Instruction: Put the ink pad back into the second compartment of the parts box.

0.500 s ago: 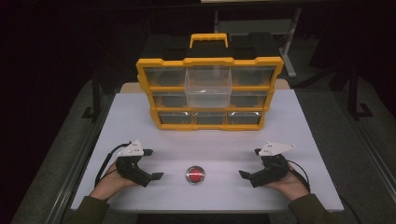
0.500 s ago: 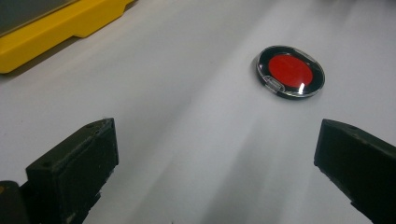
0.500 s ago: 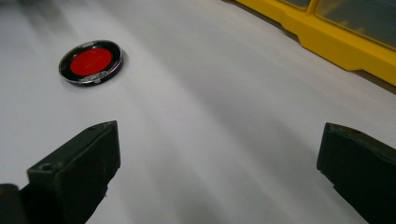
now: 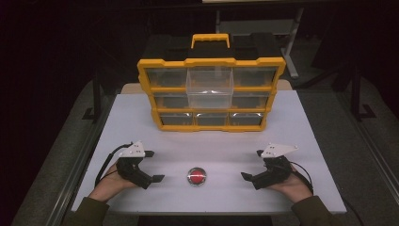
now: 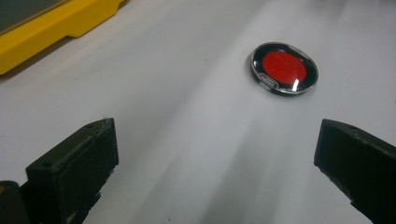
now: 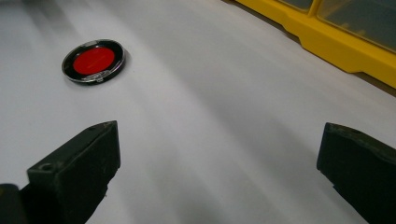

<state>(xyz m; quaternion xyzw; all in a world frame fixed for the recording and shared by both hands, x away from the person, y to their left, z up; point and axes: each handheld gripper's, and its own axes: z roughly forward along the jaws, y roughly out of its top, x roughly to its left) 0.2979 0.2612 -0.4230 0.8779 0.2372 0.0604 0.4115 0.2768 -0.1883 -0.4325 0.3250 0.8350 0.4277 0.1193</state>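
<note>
Here both grippers rest low on the white worktop (image 4: 301, 122), jaws spread wide and holding nothing. The left gripper (image 4: 153, 165) sits to the left of the round red button (image 4: 196, 176), the right gripper (image 4: 253, 165) to its right, each well apart from it and aimed inward toward it. In the left gripper view the two black jaws stand far apart at the bottom corners with bare worktop between them, and the red button (image 5: 284, 68) lies ahead, nearer the right jaw's side. In the right gripper view the jaws are just as wide, and the red button (image 6: 94, 60) lies ahead toward the left jaw's side.

Beyond the red button, toward the far edge, stands the yellow drawer organizer (image 4: 211, 94) with a clear drawer (image 4: 210, 86) pulled partly out of its top row.

Against the frame half a second earlier, nothing has visibly shifted: grippers, red button and drawer keep the same places.

The organizer is cut to a yellow edge in both gripper views (image 5: 51, 32) (image 6: 336, 44). What its drawers hold is too dim to make out.
</note>
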